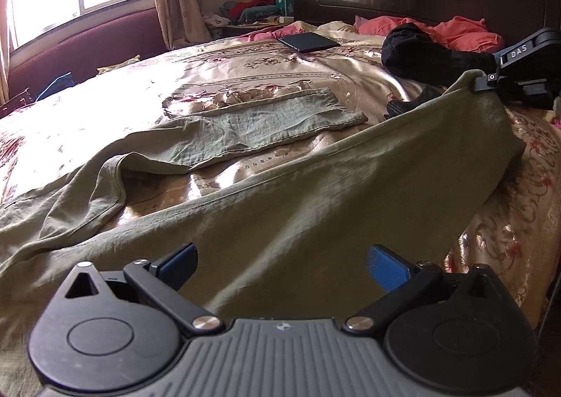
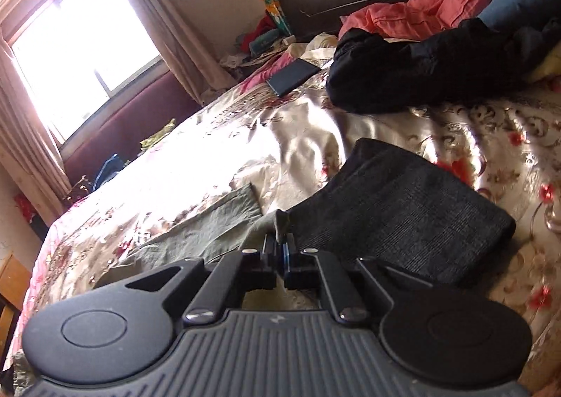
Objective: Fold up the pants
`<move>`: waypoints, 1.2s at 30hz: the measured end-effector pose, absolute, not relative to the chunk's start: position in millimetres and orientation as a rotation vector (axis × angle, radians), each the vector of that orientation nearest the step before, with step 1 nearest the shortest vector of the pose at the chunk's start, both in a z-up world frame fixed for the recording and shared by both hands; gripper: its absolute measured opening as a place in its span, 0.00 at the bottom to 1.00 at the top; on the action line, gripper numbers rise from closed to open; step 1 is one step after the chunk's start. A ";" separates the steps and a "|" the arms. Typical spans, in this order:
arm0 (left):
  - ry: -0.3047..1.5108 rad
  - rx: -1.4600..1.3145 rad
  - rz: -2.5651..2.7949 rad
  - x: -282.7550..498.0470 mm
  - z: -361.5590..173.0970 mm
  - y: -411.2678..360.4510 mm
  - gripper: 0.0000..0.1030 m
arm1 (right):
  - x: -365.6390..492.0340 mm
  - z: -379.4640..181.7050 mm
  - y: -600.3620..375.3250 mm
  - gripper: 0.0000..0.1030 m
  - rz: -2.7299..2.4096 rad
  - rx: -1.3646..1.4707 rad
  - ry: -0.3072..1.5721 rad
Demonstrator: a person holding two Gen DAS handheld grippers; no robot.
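**Olive pants half lifted over a satin bedspread**

Sunlit from the window behind it, the bed (image 1: 266, 74) wears a glossy floral spread, and everything here is placed against that bed. The olive pants (image 1: 280, 193) lie across its near side: one leg rests flat toward the middle of the bed, while the other is raised off the spread like a tent. The right gripper (image 2: 281, 246) has its fingers clenched on the hem corner of that raised leg, toward the headboard side of the bed. The left gripper (image 1: 282, 265) hangs over the lower part of the same leg at the bed's near edge, fingers spread wide and grasping nothing.

The cloth looks thin, light and limp; it sags between supports and wrinkles readily. On so slick a spread it will probably slide rather than stay put. Hems, seams and the waistband seem the surest places to pinch. A folded dark garment (image 2: 403, 207) lies just beside the lifted hem.
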State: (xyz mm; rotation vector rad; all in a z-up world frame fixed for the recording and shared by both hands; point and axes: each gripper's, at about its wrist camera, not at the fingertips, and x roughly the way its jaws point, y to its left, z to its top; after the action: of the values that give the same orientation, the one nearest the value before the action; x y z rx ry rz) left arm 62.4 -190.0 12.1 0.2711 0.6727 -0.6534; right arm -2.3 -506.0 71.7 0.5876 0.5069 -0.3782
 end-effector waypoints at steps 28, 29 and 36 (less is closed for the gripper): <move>0.940 0.232 -0.172 95.6 -24.0 21.0 1.00 | 69.2 13.7 -252.1 0.31 0.033 0.145 0.890; 0.935 0.217 -0.172 94.6 -22.9 26.1 1.00 | 70.5 20.5 -247.5 0.31 0.041 0.131 0.880; 0.876 0.222 -0.123 95.8 -9.2 49.2 1.00 | 88.2 33.8 -187.4 0.31 0.139 0.030 0.860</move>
State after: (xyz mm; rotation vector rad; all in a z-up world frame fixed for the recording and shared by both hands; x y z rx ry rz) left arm 95.8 49.2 -9.2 0.2225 0.8763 -0.1227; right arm 88.2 -187.4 33.8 0.0301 0.8605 0.1395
